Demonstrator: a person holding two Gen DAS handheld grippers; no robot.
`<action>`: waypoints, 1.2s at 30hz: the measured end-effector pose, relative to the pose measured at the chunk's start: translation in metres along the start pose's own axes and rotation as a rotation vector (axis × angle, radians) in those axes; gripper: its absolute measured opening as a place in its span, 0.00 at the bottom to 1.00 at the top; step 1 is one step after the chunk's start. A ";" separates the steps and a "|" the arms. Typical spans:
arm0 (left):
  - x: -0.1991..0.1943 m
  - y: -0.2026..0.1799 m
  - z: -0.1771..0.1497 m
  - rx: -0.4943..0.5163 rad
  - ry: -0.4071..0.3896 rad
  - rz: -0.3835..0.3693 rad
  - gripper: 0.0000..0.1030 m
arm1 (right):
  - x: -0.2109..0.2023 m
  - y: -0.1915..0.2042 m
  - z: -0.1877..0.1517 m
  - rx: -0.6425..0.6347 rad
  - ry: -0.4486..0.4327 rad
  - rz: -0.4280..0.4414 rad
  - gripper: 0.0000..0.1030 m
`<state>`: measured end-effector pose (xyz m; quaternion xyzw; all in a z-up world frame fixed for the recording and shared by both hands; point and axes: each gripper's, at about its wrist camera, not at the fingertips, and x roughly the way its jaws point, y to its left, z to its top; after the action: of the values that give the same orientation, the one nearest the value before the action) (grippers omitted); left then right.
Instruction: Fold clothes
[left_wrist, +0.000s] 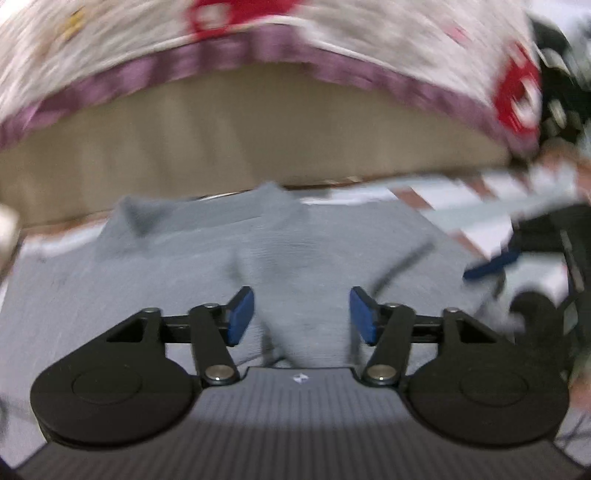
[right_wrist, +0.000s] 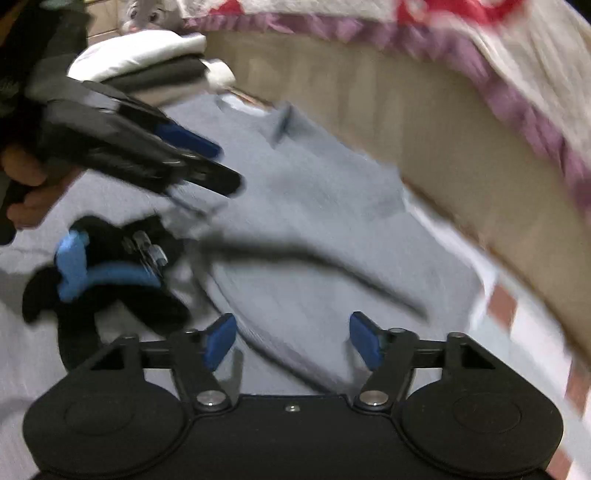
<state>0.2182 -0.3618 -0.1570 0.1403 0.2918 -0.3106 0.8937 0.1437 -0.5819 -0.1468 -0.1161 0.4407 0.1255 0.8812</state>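
Dim indoor light; both my views smear with motion blur, worst far and at the bowed fisheye edges, corners dark.

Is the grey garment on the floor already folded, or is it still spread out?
Partly folded: the grey garment lies mostly flat, but one flap is doubled over its middle. Blur hides finer creases.
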 end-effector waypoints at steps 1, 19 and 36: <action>0.008 -0.013 0.000 0.055 0.010 -0.001 0.58 | 0.004 -0.015 -0.006 0.052 0.037 -0.038 0.70; -0.023 0.064 0.013 -0.316 -0.245 0.402 0.07 | 0.014 -0.048 -0.007 0.202 0.016 -0.131 0.71; -0.032 0.127 -0.035 -0.456 -0.099 0.496 0.10 | 0.017 -0.053 -0.014 0.292 0.122 -0.178 0.80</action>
<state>0.2634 -0.2340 -0.1563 -0.0116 0.2670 -0.0170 0.9635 0.1603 -0.6339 -0.1639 -0.0329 0.4949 -0.0257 0.8679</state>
